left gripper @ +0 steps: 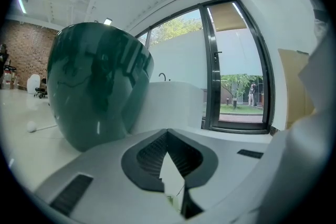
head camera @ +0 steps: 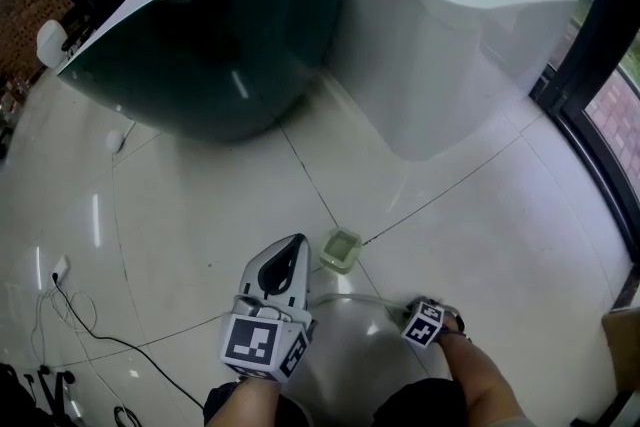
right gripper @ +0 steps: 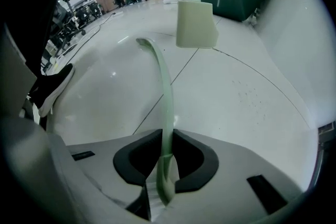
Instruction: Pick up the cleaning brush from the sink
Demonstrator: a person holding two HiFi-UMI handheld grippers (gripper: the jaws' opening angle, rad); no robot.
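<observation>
Right gripper [right gripper: 169,136]: seen at the lower right of the head view [head camera: 405,307]; jaws clamped on the thin handle of the cleaning brush [right gripper: 163,86].
Cleaning brush: pale green; handle is held low in the right gripper view and curves up to a blocky head in the upper centre. In the head view the head [head camera: 340,250] is seen just below centre, over the floor [head camera: 200,215]; contact with the tiles cannot be told.
Left gripper [head camera: 297,240]: lower centre-left of the head view; jaw tips pressed together [left gripper: 168,134], nothing held.
Surroundings: dark green counter [head camera: 210,45] upper left, white counter [head camera: 450,25] upper right; black cable [head camera: 90,320] laid at lower left.
</observation>
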